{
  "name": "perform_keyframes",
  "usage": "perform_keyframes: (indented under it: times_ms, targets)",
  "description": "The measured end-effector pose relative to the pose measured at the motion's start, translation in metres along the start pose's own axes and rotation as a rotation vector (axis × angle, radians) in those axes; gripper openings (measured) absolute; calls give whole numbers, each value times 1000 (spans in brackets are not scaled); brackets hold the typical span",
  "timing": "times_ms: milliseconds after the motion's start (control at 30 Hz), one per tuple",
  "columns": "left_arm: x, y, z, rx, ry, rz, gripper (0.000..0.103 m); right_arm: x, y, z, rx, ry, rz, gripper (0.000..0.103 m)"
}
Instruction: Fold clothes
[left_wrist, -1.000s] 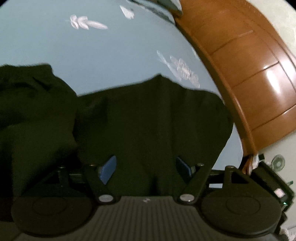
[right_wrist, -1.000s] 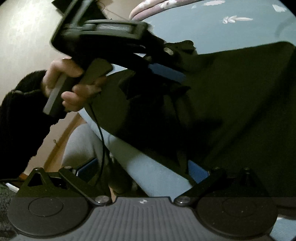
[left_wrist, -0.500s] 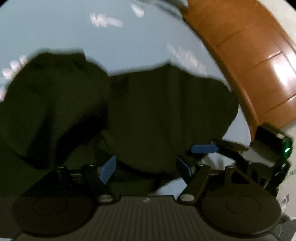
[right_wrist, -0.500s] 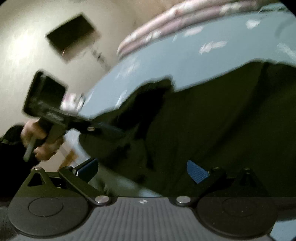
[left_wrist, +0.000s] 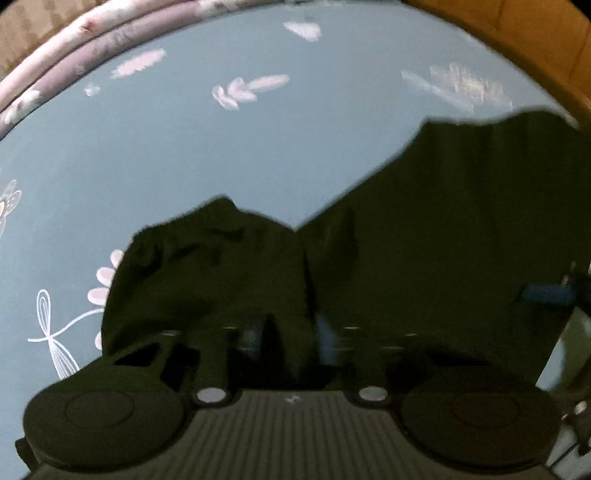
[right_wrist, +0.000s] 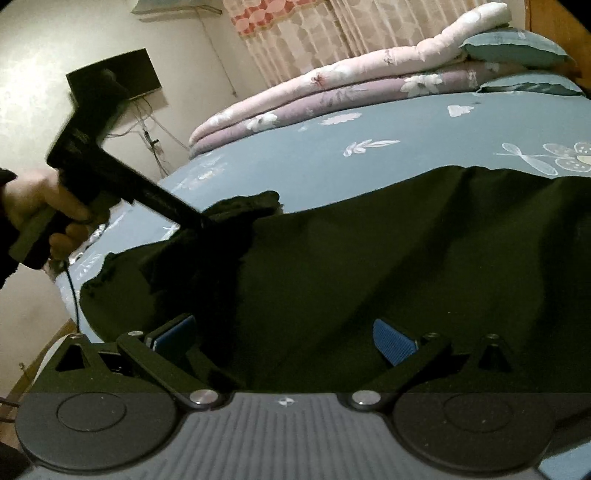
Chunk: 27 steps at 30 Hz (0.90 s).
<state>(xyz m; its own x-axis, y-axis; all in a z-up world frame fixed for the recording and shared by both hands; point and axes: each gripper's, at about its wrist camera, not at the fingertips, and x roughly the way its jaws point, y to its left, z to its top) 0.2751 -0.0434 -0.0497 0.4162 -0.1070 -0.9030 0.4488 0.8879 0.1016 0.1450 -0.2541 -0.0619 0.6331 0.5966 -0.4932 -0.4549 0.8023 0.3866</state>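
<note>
Nothing here can be read. No word, brand, number or sign shows on anything in either view. The only marks are printed flowers and leaves on the blue bedsheet (right_wrist: 424, 162), and those are pictures, not writing. There's a faint pale smudge on the side of the left gripper (right_wrist: 207, 221), too blurred to make out as letters.

Left gripper (left_wrist: 288, 339) newly closed on garment (left_wrist: 443, 240)
</note>
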Motion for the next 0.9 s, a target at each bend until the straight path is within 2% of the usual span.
perform_keyframes:
  times_ms: [67, 167, 400, 500, 600, 700, 767, 833, 900]
  targets:
    - [-8, 4, -8, 9, -4, 22, 8, -1, 1, 1, 0, -13, 4, 103]
    - [-25, 16, -21, -3, -8, 44, 8, -4, 3, 0, -3, -26, 11, 103]
    - [-44, 49, -63, -76, 53, 88, 8, -3, 10, -1, -30, -22, 21, 103]
    - [-47, 59, -78, -132, 60, 59, 8, -3, 11, 0, -34, -19, 19, 103]
    - [-53, 58, -75, -144, 30, 28, 10, -3, 11, -1, -28, -19, 21, 103]
    - [-61, 53, -58, -127, -25, -7, 21, -3, 10, 0, -23, -21, 20, 103]
    - [-61, 44, -37, -91, -62, -8, 37, -3, 10, 0, -17, -23, 22, 103]
    - [-49, 34, -18, -66, -59, -16, 47, -3, 9, 0, -13, -25, 26, 103]
    - [-36, 23, 1, -42, -52, -26, 48, -4, 7, -1, -5, -29, 29, 103]
